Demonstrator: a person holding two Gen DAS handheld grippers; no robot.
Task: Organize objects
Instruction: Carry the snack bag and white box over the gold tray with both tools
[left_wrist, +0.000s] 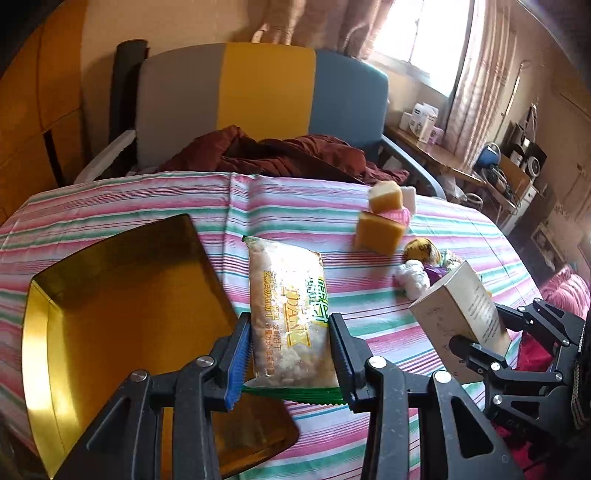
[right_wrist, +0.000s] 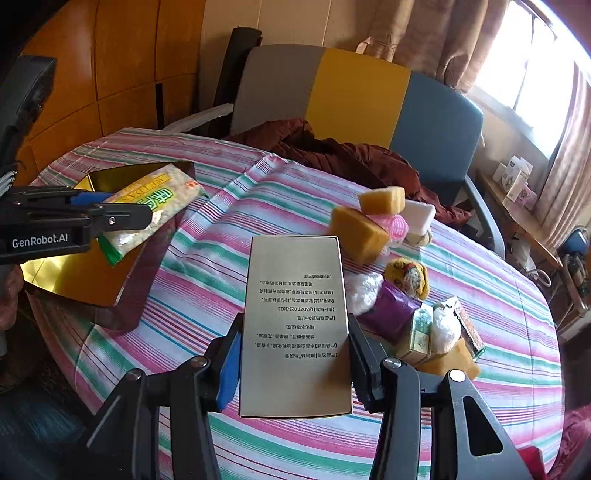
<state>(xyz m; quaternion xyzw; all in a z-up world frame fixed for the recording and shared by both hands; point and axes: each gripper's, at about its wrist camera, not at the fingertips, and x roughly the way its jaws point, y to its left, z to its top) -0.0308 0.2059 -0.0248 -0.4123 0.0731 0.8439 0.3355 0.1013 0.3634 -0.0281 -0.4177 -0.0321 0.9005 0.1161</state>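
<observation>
Left gripper (left_wrist: 290, 354): snack packet (left_wrist: 288, 314) between its fingers, above the near right edge of the tray (left_wrist: 110, 314). Tray: on the table (left_wrist: 295, 206), left of both grippers. Right gripper (right_wrist: 293, 365): box (right_wrist: 295, 325) between its fingers, above the table. Foam blocks (right_wrist: 364, 221): beyond the box, to its right. Heap of small packets (right_wrist: 421, 325): right of the right gripper. Chair (right_wrist: 354, 96): behind the table.

Left claw (left_wrist: 290, 350): black plastic linkage arms, triangular cut-outs, silver round screw heads at the pivots. Finger at 9 o'clock carries a ribbed blue pad; finger at 3 o'clock a ribbed black one. Right claw (right_wrist: 293, 363): same build. White "GenRobot.AI" lettering on the left claw's side, right wrist view.
</observation>
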